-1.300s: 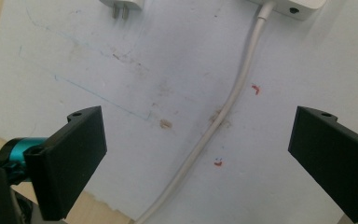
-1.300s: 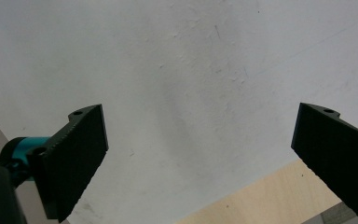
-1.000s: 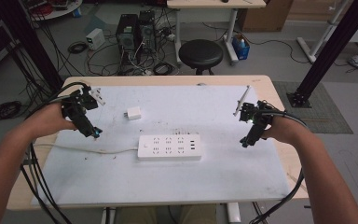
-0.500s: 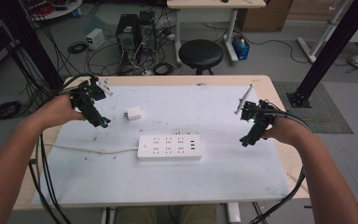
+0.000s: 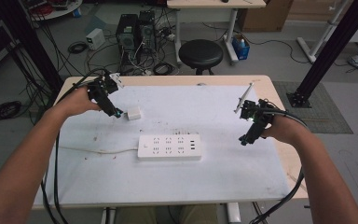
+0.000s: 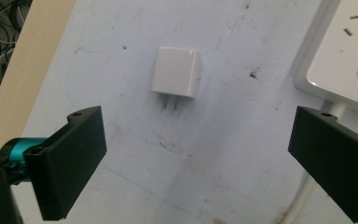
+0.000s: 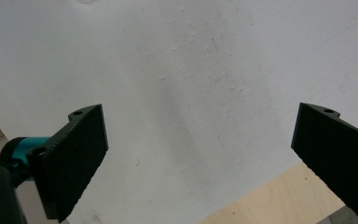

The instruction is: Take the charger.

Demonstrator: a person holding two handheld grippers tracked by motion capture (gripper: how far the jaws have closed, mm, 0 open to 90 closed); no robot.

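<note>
The white plug adapter [image 6: 176,71] lies flat on the white worktop [image 5: 214,177], at about eleven o'clock from the power strip [image 5: 169,147] and apart from it, its two prongs pointing toward the left gripper [image 6: 191,154]. That gripper is held wide open just beside the adapter, which is framed between the jaws. A clean grasp is likely best made across the adapter's flat sides, prongs left free. The right gripper [image 5: 251,126] is held wide open at three o'clock, above bare worktop.
</note>
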